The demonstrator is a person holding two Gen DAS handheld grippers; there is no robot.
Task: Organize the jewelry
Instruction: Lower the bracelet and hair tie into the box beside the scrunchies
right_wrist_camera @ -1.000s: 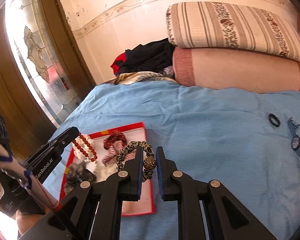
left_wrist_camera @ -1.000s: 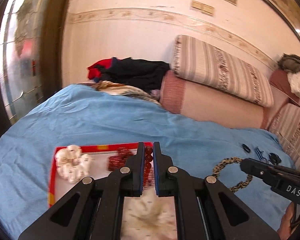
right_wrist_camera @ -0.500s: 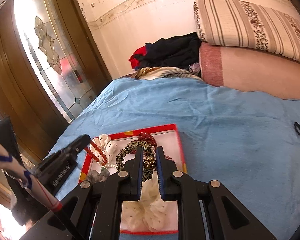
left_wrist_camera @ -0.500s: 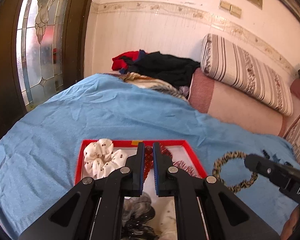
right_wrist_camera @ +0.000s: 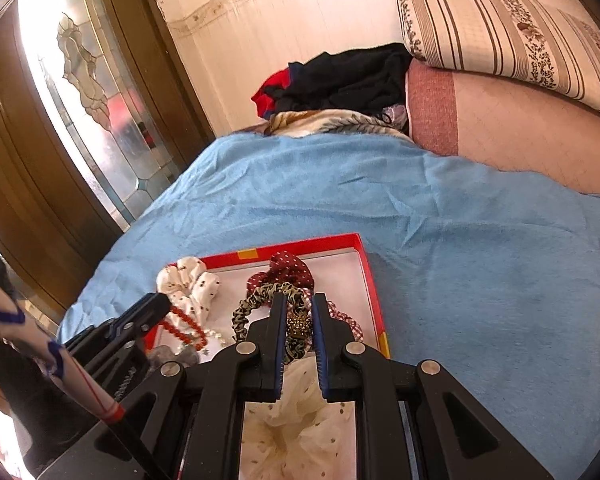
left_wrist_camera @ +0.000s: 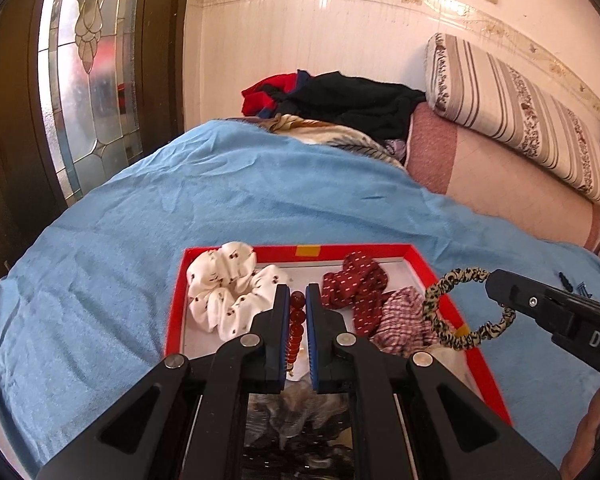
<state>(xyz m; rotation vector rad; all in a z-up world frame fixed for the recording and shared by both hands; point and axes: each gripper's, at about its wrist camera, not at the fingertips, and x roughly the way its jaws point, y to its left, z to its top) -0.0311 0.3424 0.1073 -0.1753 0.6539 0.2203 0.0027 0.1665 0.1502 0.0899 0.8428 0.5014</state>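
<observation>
here both loads are hung directly over the red tray [left_wrist_camera: 418, 258] on the bed, so only a short drop is called for. the left gripper [left_wrist_camera: 297, 294] is clenched on the red bead string [left_wrist_camera: 296, 322], dangling lengthwise; the right gripper [right_wrist_camera: 299, 304] is clamped on the leopard-print band [right_wrist_camera: 260, 296].

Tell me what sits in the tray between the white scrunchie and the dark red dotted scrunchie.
In the left wrist view, the left gripper, shut on a red bead string, sits between the white scrunchie and the dark red scrunchie.
</observation>
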